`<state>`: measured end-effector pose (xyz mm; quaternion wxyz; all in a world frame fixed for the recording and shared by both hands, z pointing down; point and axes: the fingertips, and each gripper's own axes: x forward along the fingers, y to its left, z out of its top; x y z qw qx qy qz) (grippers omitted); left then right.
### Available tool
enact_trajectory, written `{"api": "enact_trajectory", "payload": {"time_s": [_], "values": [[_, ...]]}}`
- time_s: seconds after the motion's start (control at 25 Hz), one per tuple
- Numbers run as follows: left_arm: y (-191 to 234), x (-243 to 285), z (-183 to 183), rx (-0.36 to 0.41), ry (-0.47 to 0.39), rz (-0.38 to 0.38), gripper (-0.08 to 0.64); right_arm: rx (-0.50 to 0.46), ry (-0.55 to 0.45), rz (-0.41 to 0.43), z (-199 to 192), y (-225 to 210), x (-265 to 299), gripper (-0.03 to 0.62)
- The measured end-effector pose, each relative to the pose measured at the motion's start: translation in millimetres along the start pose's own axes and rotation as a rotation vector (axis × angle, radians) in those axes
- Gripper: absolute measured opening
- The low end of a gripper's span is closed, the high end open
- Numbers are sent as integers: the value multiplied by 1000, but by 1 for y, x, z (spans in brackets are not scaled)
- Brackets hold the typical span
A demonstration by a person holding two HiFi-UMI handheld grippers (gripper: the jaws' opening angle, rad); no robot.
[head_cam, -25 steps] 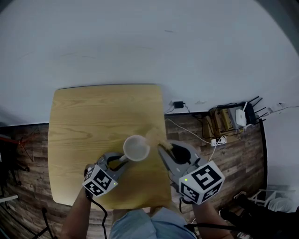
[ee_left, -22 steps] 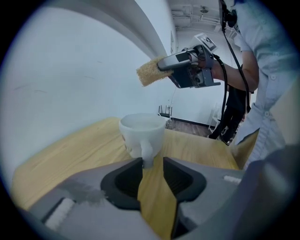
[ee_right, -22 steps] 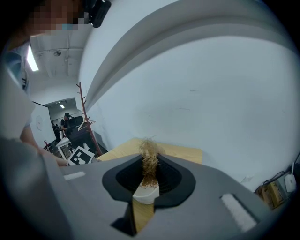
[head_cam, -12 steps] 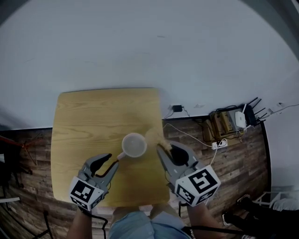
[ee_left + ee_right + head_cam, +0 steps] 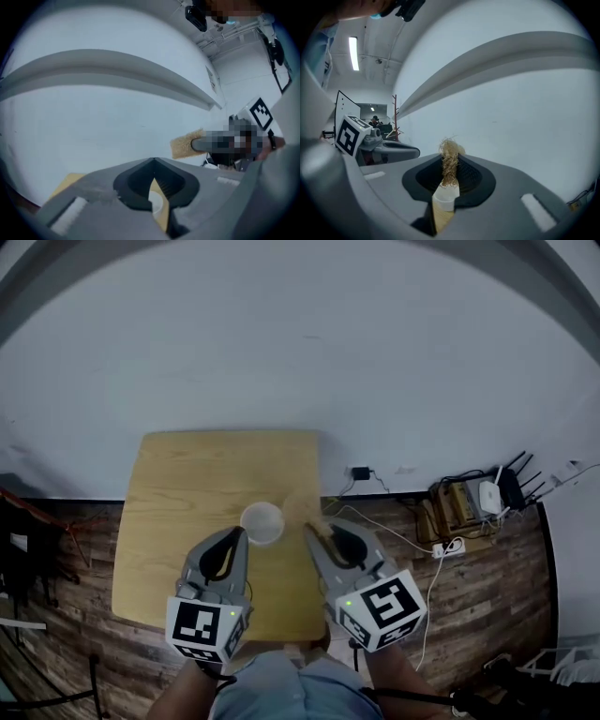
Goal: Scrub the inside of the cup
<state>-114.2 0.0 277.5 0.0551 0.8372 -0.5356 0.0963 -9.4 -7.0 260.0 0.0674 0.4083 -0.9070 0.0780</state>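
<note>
Over table (image 5: 187, 484), my L claw (image 5: 241, 534) just snapped shut, empty; R claw (image 5: 310, 532) clamps scrub pad (image 5: 449, 161), loofah maybe; cup (image 5: 262, 522) below.

The cup (image 5: 262, 522) is plain white; the table (image 5: 178, 484) pale honey wood with a fine grain; the scrubber (image 5: 302, 510) straw-tan; the left gripper (image 5: 241, 533) and right gripper (image 5: 309, 529) matte grey, each patterned with black-and-white squares at its rear; the floor (image 5: 66, 559) dark brown planks.
</note>
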Motion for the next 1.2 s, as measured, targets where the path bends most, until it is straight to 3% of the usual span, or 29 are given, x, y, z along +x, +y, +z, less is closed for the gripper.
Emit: {"api": "enact_trajectory", "payload": {"time_s": [0.32, 1.2], "values": [[-30, -17, 48, 42, -91, 96, 21, -48, -49, 25, 16, 1, -19, 58], [-23, -32, 59, 12, -130, 155, 21, -83, -38, 76, 22, 17, -9, 60]]}}
